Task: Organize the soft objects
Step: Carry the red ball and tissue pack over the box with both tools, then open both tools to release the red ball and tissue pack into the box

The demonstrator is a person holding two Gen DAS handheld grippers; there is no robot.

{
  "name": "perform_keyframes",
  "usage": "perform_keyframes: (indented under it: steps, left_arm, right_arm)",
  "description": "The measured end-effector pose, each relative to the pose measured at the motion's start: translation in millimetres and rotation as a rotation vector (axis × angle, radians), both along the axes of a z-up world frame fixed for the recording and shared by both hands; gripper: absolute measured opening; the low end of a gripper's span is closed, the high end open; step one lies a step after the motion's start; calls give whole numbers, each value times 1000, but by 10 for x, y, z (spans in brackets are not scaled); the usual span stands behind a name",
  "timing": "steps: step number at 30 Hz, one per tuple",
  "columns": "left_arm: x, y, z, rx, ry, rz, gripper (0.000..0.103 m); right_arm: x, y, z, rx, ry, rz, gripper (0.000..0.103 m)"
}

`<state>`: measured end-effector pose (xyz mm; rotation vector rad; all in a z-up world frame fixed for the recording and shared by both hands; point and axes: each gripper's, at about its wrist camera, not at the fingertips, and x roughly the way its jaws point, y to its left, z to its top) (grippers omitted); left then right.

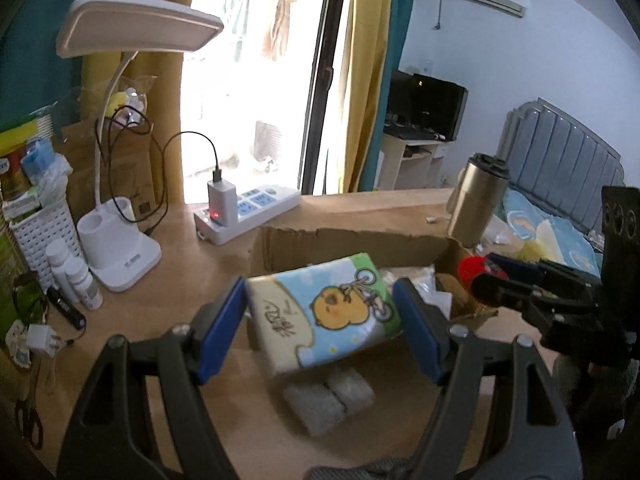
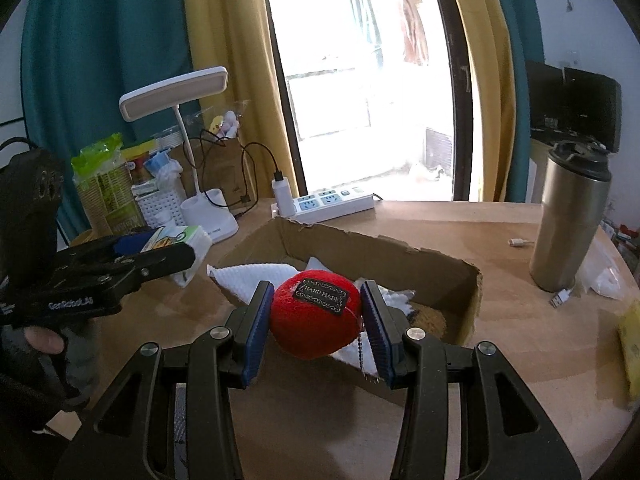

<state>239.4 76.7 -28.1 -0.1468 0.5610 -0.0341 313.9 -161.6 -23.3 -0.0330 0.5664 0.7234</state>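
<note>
Left wrist view, step: I judge I am carrying the tissue pack (image 1: 324, 312) to the cardboard box (image 1: 352, 240) just ahead of my left claw (image 1: 324, 332). To do it well I should move forward until the pack is wholly past the near wall, lower it, then let go.
Left wrist view, claw: spread fairly wide, both blue pads (image 1: 224, 332) pressing the ends of the pack, which hangs tilted above the tabletop (image 1: 192, 264).
Left wrist view, neighbours: two small grey padded pieces (image 1: 328, 400) lie below the pack; the power strip (image 1: 248, 208) lies ahead to the left.

Right wrist view, step: I judge the red plush ball (image 2: 316, 316) goes into the same box. I should lower it beside the white soft things (image 2: 256, 276) there and keep its dangling bead chain (image 2: 362, 350) clear of the wall.
Right wrist view, claw: my right claw (image 2: 316, 328) is about half open, pinching the ball at its two sides, above the box's near part.
Right wrist view, neighbours: the steel tumbler (image 2: 568, 216) stands well off to the right; my left claw holds the pack at the left.
</note>
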Motion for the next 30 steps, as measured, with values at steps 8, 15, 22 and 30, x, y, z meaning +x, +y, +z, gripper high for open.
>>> perform_keyframes:
  steps: [8, 15, 22, 30]
  left_arm:
    - [231, 105, -76, -12, 4, 0, 76]
    - [452, 140, -157, -12, 13, -8, 76]
    - [674, 158, -257, -15, 34, -32, 76]
    - [955, 111, -341, 27, 84, -74, 77]
  right_arm:
    - [161, 185, -61, -1, 15, 32, 47]
    - [269, 324, -120, 10, 30, 59, 47]
    - [450, 396, -236, 4, 70, 61, 47]
    - [604, 364, -299, 12, 103, 23, 49]
